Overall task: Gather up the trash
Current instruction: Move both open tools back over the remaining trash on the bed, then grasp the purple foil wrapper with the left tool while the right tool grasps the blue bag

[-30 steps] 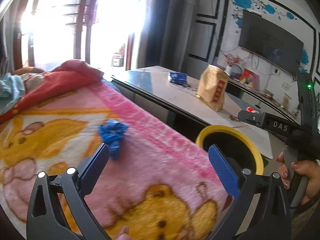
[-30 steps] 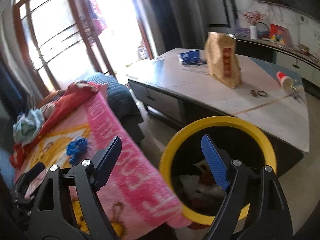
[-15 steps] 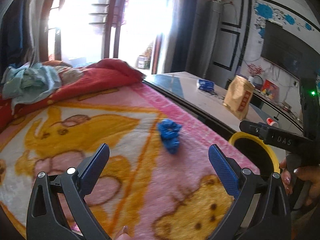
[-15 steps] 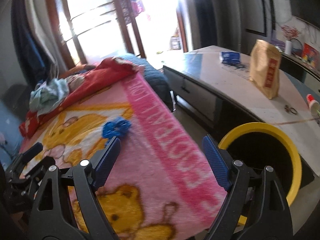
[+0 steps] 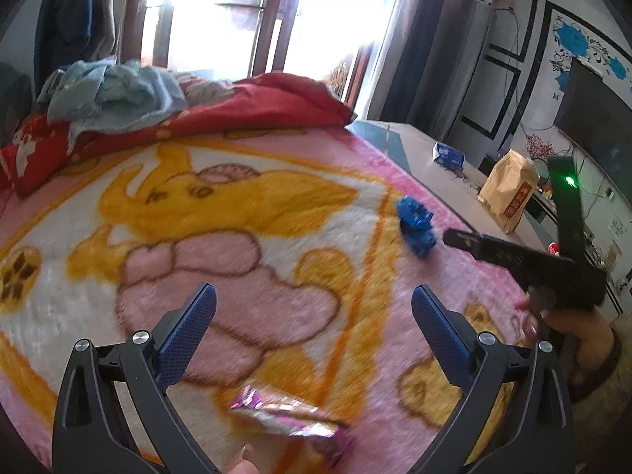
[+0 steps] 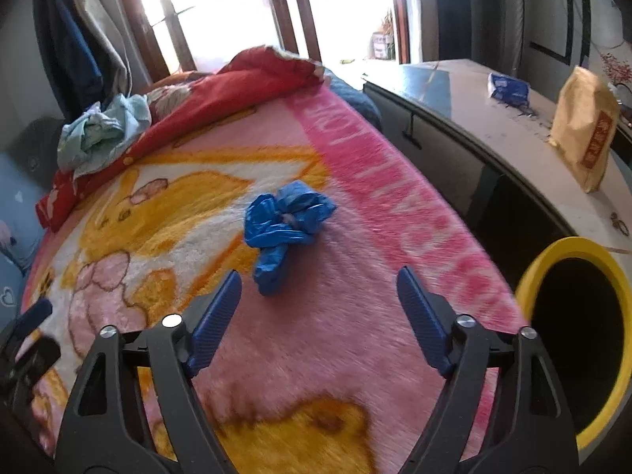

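Crumpled blue plastic lies on the pink blanket near the bed's right edge. Right gripper jaws closing, nothing between them. Left gripper jaws wide, empty. Purple wrapper near blanket's front edge.

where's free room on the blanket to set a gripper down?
Free: the wide middle of the blanket, between the red quilt and the purple wrapper; also the pink strip between the blue wad and the yellow bin. Crowded: the far end, with piled clothes.
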{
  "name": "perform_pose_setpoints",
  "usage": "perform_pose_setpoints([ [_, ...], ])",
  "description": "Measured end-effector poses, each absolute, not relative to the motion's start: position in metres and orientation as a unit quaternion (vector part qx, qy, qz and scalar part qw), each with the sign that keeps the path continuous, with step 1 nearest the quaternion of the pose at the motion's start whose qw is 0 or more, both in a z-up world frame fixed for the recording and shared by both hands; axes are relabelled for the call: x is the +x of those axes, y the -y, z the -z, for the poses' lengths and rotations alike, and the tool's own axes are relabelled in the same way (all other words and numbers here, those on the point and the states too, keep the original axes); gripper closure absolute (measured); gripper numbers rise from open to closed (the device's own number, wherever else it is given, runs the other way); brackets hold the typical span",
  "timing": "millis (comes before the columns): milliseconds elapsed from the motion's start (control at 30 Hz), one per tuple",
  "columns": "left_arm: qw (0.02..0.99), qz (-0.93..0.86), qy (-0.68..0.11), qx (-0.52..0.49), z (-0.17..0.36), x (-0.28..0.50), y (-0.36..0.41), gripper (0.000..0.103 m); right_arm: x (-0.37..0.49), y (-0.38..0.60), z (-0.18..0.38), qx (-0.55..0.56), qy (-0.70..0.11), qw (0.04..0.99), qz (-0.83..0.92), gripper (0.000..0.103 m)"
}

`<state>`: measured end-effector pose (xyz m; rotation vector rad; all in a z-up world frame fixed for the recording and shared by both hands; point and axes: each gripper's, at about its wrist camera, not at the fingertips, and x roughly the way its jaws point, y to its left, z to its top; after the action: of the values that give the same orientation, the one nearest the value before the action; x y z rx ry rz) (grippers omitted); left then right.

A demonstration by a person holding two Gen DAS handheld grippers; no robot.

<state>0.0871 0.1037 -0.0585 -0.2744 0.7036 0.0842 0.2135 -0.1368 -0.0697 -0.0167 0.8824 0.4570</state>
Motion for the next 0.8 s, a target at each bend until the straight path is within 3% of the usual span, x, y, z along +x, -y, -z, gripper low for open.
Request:
perform_pose_setpoints([
  [100, 0.921, -0.035, -0.360, -0.144, 0.068, 0.081, -0.111, 0.007, 0.223, 0.123, 0.079, -0.002, -0.434, 0.873, -0.223, 0.046],
  [167, 0.916, -0.027, -0.370, -0.150, 0.074, 0.076, -0.112, 0.007, 0.227, 0.116, 0.087, -0.006, -0.442, 0.868, -0.226, 0.071],
  [233, 0.912, -0.021, -0.380, -0.155, 0.079, 0.072, -0.115, 0.007, 0.232, 0.112, 0.096, -0.005, -0.456, 0.862, -0.223, 0.087],
  [267, 0.910, -0.016, -0.384, -0.158, 0.081, 0.071, -0.116, 0.007, 0.232, 0.112, 0.098, -0.001, -0.455, 0.863, -0.220, 0.090],
  [367, 0.906, -0.004, -0.393, -0.160, 0.086, 0.068, -0.116, 0.007, 0.227, 0.112, 0.096, -0.002, -0.445, 0.867, -0.223, 0.098],
  [533, 0.894, 0.014, -0.424, -0.145, 0.099, 0.068, -0.102, 0.008, 0.219, 0.119, 0.088, -0.007, -0.429, 0.876, -0.223, 0.099],
  [600, 0.889, 0.016, -0.435, -0.144, 0.104, 0.069, -0.099, 0.023, 0.215, 0.123, 0.085, -0.006, -0.424, 0.878, -0.223, 0.099],
  [667, 0.891, 0.009, -0.436, -0.130, 0.107, 0.067, -0.094, 0.030, 0.213, 0.128, 0.080, -0.002, -0.419, 0.880, -0.226, 0.099],
  [700, 0.892, 0.008, -0.434, -0.128, 0.107, 0.066, -0.093, 0.040, 0.212, 0.130, 0.079, -0.001, -0.417, 0.880, -0.227, 0.099],
  [733, 0.892, 0.008, -0.434, -0.126, 0.106, 0.067, -0.092, 0.042, 0.211, 0.132, 0.077, -0.001, -0.415, 0.881, -0.227, 0.099],
  [800, 0.893, 0.016, -0.433, -0.125, 0.106, 0.068, -0.090, 0.059, 0.209, 0.138, 0.072, 0.000, -0.409, 0.883, -0.228, 0.099],
])
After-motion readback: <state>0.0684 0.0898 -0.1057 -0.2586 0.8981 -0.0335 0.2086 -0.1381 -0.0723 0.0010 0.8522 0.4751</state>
